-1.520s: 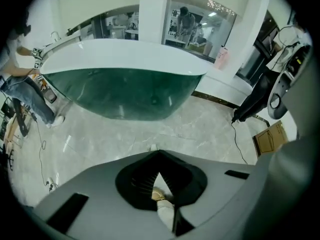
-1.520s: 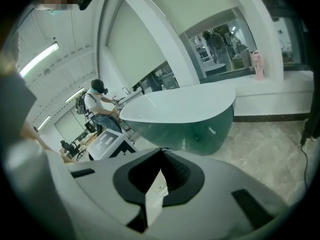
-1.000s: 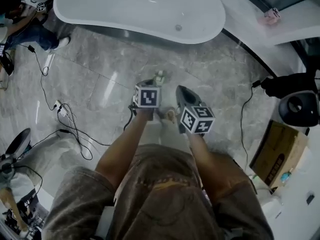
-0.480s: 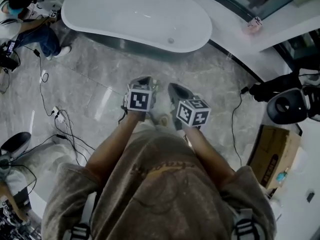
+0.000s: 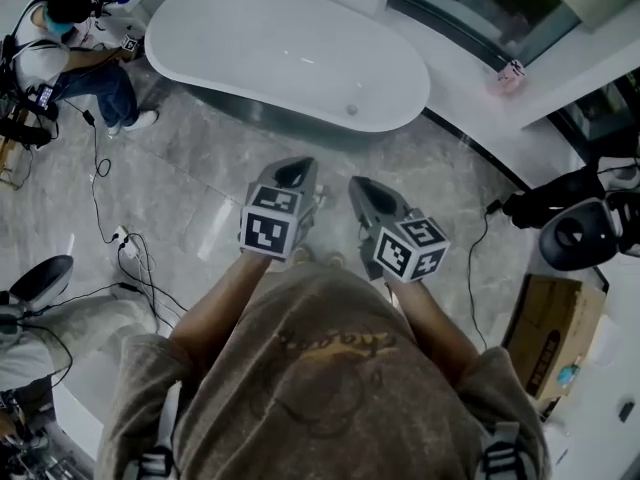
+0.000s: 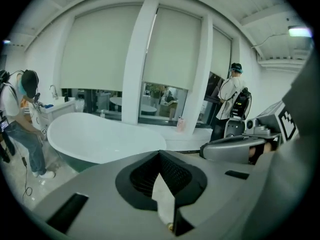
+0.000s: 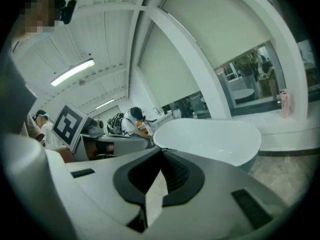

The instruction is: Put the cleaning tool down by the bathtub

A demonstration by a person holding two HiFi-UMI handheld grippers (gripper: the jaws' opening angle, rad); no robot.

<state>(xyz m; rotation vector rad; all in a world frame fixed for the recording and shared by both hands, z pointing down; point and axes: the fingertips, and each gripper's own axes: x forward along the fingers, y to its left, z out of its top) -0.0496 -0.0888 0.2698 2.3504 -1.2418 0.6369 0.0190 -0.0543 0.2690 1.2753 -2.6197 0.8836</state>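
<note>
The white oval bathtub (image 5: pixel 290 53) stands on the marble floor ahead of me; it also shows in the left gripper view (image 6: pixel 100 139) and the right gripper view (image 7: pixel 210 136). My left gripper (image 5: pixel 295 168) and right gripper (image 5: pixel 362 185) hang side by side over the floor, short of the tub, both pointing at it. The left gripper (image 6: pixel 160 154) is shut with nothing between its jaws. The right gripper (image 7: pixel 161 151) also looks shut and empty. No cleaning tool shows in either gripper or on the floor around them.
A person (image 5: pixel 85 43) crouches at the tub's left end. Cables and a power strip (image 5: pixel 130 248) lie on the floor at left. A pink bottle (image 5: pixel 510 76) stands on the white ledge. Black equipment (image 5: pixel 590 223) and a cardboard box (image 5: pixel 560 338) sit at right.
Both grippers have come up closer to the head camera, and more of the tub is in view. The small pale object on the floor by the left gripper no longer shows.
</note>
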